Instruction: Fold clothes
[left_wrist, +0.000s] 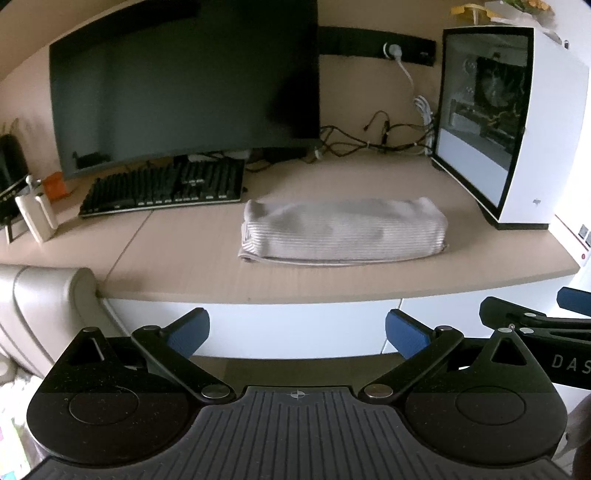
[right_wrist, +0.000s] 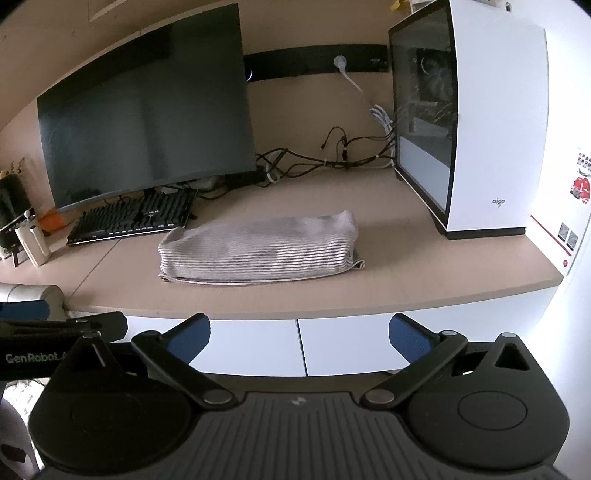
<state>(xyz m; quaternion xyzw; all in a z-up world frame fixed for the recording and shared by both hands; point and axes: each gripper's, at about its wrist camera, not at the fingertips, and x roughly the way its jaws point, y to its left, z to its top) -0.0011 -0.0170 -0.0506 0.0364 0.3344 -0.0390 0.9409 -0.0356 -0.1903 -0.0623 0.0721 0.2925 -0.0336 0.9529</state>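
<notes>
A grey striped garment (left_wrist: 341, 230) lies folded into a thick rectangular bundle on the beige desk (left_wrist: 192, 273), near the front edge. The right wrist view shows the same garment (right_wrist: 258, 247) on the desk (right_wrist: 424, 269). My left gripper (left_wrist: 297, 330) hangs open in front of the desk edge, below the garment, with nothing between its blue pads. My right gripper (right_wrist: 299, 334) is also open and empty, held off the desk in front of the white drawers. Each gripper shows at the edge of the other's view.
A dark monitor (left_wrist: 177, 85) and black keyboard (left_wrist: 166, 190) stand at the back left. A white PC case (left_wrist: 506, 125) fills the right side, cables (left_wrist: 369, 140) behind it. White drawers (right_wrist: 295, 343) sit under the desk. A grey chair arm (left_wrist: 44, 299) is at left.
</notes>
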